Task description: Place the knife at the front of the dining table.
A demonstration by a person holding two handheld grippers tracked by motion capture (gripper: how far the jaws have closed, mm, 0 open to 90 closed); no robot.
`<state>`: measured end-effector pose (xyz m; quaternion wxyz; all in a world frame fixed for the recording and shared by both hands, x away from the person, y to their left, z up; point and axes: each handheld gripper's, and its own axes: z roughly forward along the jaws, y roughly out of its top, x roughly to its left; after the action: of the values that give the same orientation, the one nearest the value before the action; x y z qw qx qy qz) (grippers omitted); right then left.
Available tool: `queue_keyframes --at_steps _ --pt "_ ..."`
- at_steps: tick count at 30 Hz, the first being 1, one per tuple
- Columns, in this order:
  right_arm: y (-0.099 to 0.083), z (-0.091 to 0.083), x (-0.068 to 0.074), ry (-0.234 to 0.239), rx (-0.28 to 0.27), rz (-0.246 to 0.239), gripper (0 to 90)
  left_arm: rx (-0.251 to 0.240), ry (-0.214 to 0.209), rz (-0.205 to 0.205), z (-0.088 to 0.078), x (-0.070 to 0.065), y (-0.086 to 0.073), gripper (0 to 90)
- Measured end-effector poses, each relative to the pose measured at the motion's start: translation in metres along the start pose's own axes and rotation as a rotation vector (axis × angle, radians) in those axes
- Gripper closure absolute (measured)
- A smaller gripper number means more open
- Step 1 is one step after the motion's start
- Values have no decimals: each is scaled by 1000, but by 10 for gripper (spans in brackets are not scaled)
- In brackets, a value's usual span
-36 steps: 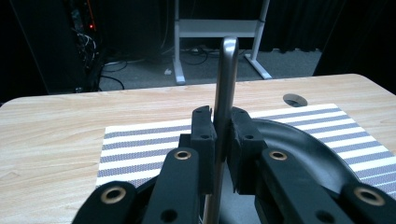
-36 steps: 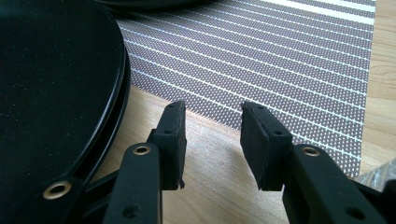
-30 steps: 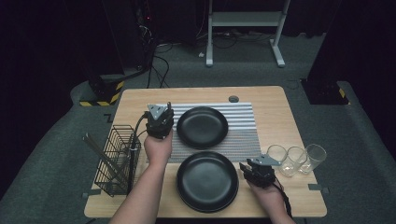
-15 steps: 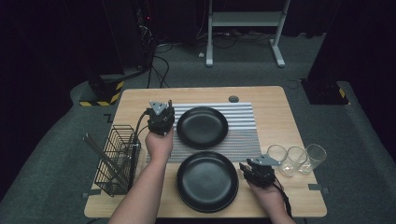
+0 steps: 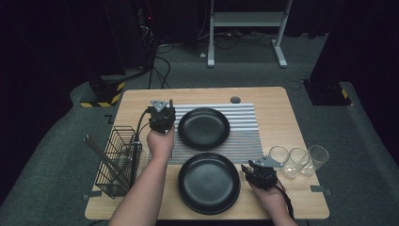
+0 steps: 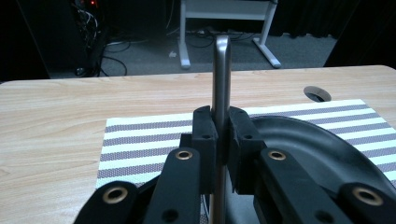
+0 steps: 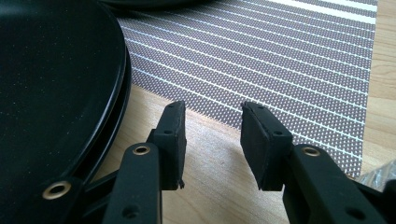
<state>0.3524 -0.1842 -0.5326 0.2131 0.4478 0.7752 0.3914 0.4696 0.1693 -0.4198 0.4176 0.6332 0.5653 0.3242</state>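
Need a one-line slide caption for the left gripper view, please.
Left gripper clamps an upright metal utensil handle over the striped placemat, beside a black plate.

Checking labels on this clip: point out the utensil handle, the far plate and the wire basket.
Utensil handle (image 6: 221, 70), left gripper view, bare shaft above the pads.
Far plate (image 5: 203, 128), high view, its centre.
Wire basket (image 5: 117, 162), high view, its mesh wall.

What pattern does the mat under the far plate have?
The mat has grey and white stripes, clearest in the left gripper view.

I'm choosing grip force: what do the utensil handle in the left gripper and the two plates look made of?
Utensil handle: probably brushed stainless steel, with its grey satin sheen. Far plate and near plate: matte black, faintly speckled, perhaps melamine or glazed ceramic; I can't tell which.
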Motion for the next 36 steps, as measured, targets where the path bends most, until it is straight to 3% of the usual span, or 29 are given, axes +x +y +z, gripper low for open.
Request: queue_keyframes --at_steps 27,36 --pt "0 0 1 -1 2 -5 604 64 1 -61 33 15 -2 829" --pt "0 0 0 0 0 -5 604 81 4 -43 39 11 -2 829"
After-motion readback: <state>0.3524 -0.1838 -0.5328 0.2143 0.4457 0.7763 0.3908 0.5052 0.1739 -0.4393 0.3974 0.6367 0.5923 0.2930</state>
